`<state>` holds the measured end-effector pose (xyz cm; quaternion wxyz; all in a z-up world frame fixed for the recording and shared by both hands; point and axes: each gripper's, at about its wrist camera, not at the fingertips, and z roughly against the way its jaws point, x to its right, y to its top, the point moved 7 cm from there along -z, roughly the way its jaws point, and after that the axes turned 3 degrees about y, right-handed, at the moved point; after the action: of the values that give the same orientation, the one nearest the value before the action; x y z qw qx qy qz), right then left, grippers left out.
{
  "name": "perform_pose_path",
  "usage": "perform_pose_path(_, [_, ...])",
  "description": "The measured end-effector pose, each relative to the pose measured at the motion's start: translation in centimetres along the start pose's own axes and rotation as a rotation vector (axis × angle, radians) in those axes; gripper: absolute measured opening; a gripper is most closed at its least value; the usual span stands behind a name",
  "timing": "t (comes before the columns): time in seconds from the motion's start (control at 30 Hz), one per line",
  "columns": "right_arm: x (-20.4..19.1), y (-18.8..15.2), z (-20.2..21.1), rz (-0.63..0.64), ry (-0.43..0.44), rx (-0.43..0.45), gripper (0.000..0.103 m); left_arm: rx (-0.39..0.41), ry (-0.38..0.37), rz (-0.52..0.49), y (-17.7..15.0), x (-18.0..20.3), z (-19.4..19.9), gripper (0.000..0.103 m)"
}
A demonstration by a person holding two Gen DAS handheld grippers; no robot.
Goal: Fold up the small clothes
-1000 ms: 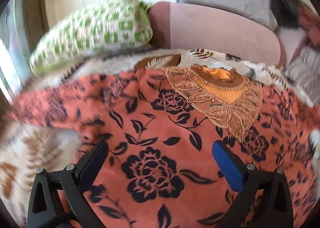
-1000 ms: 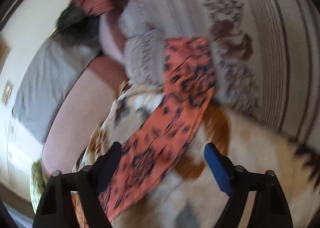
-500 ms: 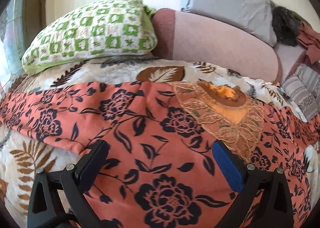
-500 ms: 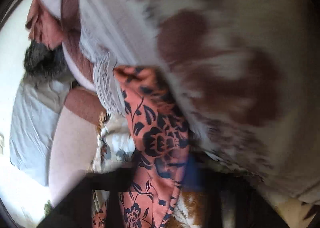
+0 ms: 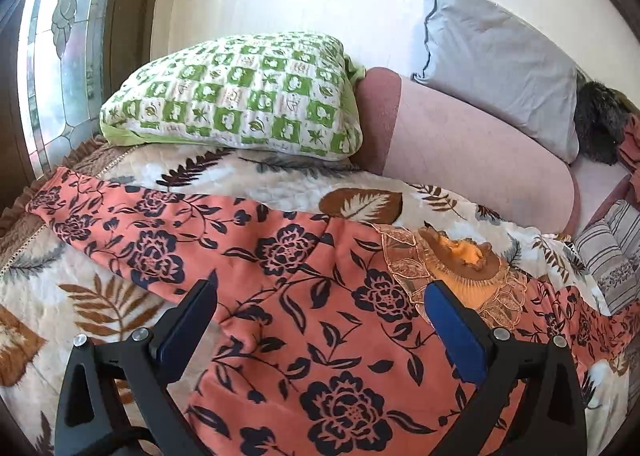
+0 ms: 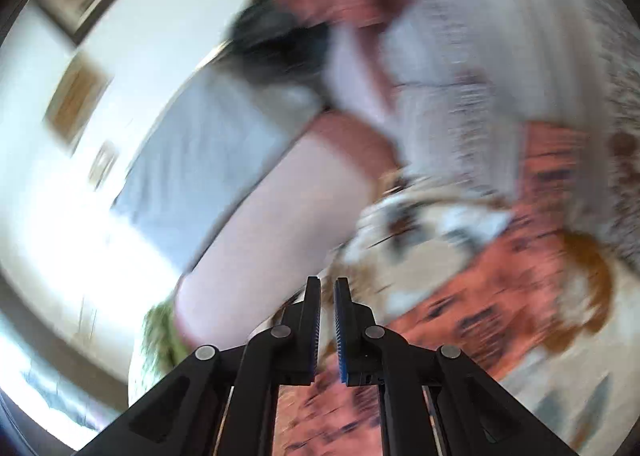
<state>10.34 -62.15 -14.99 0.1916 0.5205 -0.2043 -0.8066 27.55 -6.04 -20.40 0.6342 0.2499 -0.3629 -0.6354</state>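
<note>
The left gripper (image 5: 320, 304) is hovering with its jaws wide apart over the orange floral garment (image 5: 304, 296), which is lying spread across the leaf-print bedspread (image 5: 248, 180). The right gripper (image 6: 327, 308) is showing its jaws together; that view is blurred, and I cannot tell if cloth is pinched there. Farther, a green checked pillow (image 5: 240, 100) is lying on the left and a grey pillow (image 5: 500, 68) is leaning on the right.

Left wrist view sharp, daylit from window (image 5: 60, 68), wall overexposed. Right wrist view heavy motion blur. Fisheye edges bent, dark.
</note>
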Motion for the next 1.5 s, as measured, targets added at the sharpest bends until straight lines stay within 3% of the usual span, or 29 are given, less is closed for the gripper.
perform_pose_path(0.1, [-4.6, -4.3, -1.3, 0.026, 0.027, -0.065, 0.007, 0.002, 0.007, -0.003, -0.3, -0.8, 0.4, 0.103])
perform_pose_path(0.17, [-5.0, -7.1, -2.3, -0.008, 0.015, -0.145, 0.008, -0.022, -0.002, 0.004, -0.6, -0.9, 0.2, 0.103])
perform_pose_path(0.27, [-2.4, -9.7, -1.4, -0.049, -0.009, -0.222, 0.009, -0.041, 0.002, 0.009, -1.4, -0.5, 0.0, 0.103])
perform_pose_path(0.37, [2.9, -8.9, 0.6, -0.026, -0.107, -0.210, 0.014, -0.054, 0.030, -0.045, -2.5, 0.7, -0.2, 0.103])
perform_pose_path(0.4, [5.3, -7.7, 1.6, -0.008, -0.155, -0.188, 0.029, -0.065, 0.044, -0.071, -2.9, 1.4, -0.2, 0.103])
perform_pose_path(0.43, [7.3, -6.7, 2.7, 0.007, -0.189, -0.167, 0.065, -0.069, 0.054, -0.084, -3.1, 1.8, -0.1, 0.103])
perform_pose_path(0.47, [9.4, -5.5, 3.5, 0.002, -0.217, -0.146, 0.085, -0.075, 0.059, -0.098, -3.2, 2.6, 0.1, 0.103])
perform_pose_path(0.5, [12.0, -4.1, 4.5, -0.032, -0.243, -0.106, 0.097, -0.075, 0.042, -0.113, -3.2, 3.8, 0.6, 0.103])
perform_pose_path(0.6, [17.0, -0.4, 5.9, -0.088, -0.276, -0.016, 0.095, 0.017, -0.003, -0.163, -2.8, 6.6, 2.2, 0.103])
perform_pose_path(0.67, [19.2, 0.9, 4.7, -0.069, -0.312, -0.032, 0.090, 0.048, -0.004, -0.197, -3.3, 7.7, 2.3, 0.103])
perform_pose_path(0.73, [20.6, 1.5, 2.6, -0.048, -0.351, -0.068, 0.077, 0.036, -0.027, -0.231, -4.4, 8.5, 1.6, 0.103])
perform_pose_path(0.87, [24.0, 2.5, -0.5, -0.064, -0.477, -0.060, 0.068, -0.009, -0.062, -0.298, -5.5, 8.8, 0.5, 0.103])
perform_pose_path(0.9, [24.9, 2.8, -1.1, -0.079, -0.512, -0.048, 0.061, -0.009, -0.068, -0.296, -5.3, 8.7, 0.4, 0.103])
perform_pose_path(0.93, [25.7, 3.1, -1.5, -0.099, -0.530, -0.034, 0.042, -0.014, -0.079, -0.279, -4.9, 8.4, 0.2, 0.103])
perform_pose_path(1.0, [26.4, 3.6, -1.9, -0.136, -0.553, -0.007, 0.017, -0.022, -0.095, -0.228, -4.1, 7.5, -0.4, 0.103])
perform_pose_path(1.03, [26.2, 4.0, -1.8, -0.145, -0.550, 0.010, 0.010, -0.028, -0.100, -0.203, -3.8, 7.1, -0.5, 0.103])
perform_pose_path(1.13, [21.8, 4.6, -1.9, -0.084, -0.457, 0.068, 0.006, -0.037, -0.106, -0.132, -2.6, 5.6, -0.6, 0.103])
perform_pose_path(1.27, [10.9, 2.2, -3.4, 0.042, -0.245, 0.050, 0.006, -0.001, -0.022, -0.072, -0.6, 2.3, 1.0, 0.103])
perform_pose_path(1.33, [3.7, -1.1, -4.4, 0.110, -0.116, 0.013, 0.006, 0.021, 0.038, -0.043, 0.1, 0.4, 1.7, 0.103])
perform_pose_path(1.5, [-11.1, -11.9, -8.6, 0.221, 0.107, -0.136, 0.006, -0.003, 0.094, 0.053, 1.1, -4.2, 1.3, 0.103])
